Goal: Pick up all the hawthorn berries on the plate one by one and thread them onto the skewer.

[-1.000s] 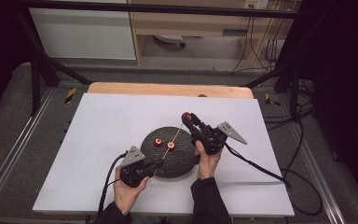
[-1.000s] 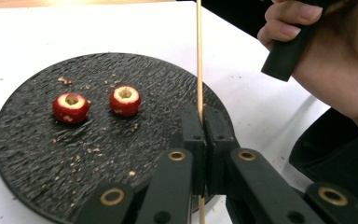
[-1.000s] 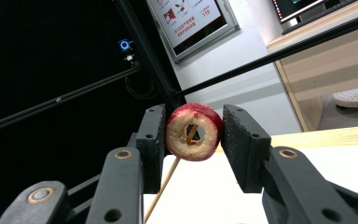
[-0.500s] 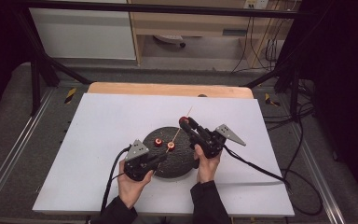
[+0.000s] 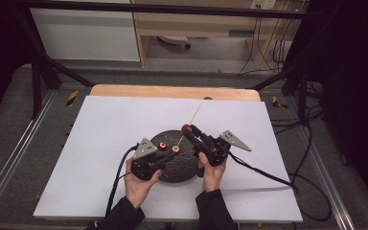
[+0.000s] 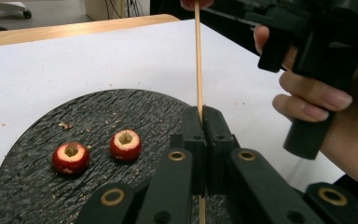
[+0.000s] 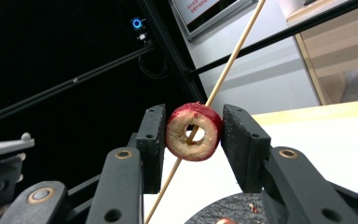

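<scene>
We find no legible text; the red lettering on a distant sign [image 7: 205, 9] (background, blurred) cannot be read.

Red-skinned cored fruit [image 7: 194, 132], tan skewer [image 6: 197, 56], black textured plate [image 6: 42, 196].

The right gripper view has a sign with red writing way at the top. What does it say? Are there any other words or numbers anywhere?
Sign behind the skewer, right gripper view: red characters, cut off by the frame edge and too blurred to read.
Plate, cored red fruits, both grippers, table: no words or numbers on them.
Nothing can be read in any picture.
</scene>
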`<state>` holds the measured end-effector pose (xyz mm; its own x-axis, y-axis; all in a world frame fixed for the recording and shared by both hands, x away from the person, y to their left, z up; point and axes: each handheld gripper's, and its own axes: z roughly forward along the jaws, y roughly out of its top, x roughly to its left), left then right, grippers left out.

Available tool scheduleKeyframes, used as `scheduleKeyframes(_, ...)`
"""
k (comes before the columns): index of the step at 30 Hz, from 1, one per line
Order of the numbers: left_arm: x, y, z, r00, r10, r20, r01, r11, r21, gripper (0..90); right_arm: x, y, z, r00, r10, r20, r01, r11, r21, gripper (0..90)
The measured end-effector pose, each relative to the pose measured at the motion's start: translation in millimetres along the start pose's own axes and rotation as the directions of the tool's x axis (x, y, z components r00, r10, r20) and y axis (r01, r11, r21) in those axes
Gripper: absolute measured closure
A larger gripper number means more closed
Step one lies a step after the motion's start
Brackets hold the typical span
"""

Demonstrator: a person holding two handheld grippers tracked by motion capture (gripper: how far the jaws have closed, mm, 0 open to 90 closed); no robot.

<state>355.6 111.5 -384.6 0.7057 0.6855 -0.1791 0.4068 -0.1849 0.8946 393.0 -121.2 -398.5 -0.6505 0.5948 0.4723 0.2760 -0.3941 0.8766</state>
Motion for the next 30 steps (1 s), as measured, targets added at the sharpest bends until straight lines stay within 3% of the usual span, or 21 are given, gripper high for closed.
scheduleKeyframes(15, -1.7, 10.9, 9.3, 1.0, 0.008, -0.005, -0.008, 1.0, -0.004, 88.4, 6.8, -12.9, -6.4, 0.9997, -0.011, -0.022, 0.013, 0.998, 0.069, 61.1)
scheduleKeyframes(24, -1.2, 9.5, 10.4, 0.9999, 0.012, -0.004, -0.012, 0.9999, -0.001, 88.4, 8.1, -17.1, -7.7, 0.9997, -0.009, -0.024, 0.011, 0.994, 0.106, 60.7)
scheduleKeyframes(30, 1.0, 5.6, 5.5, 0.9997, 0.024, 0.002, -0.024, 0.9997, 0.007, 88.4, 7.4, -13.7, -9.1, 0.9997, -0.018, -0.017, 0.02, 0.99, 0.138, 51.4)
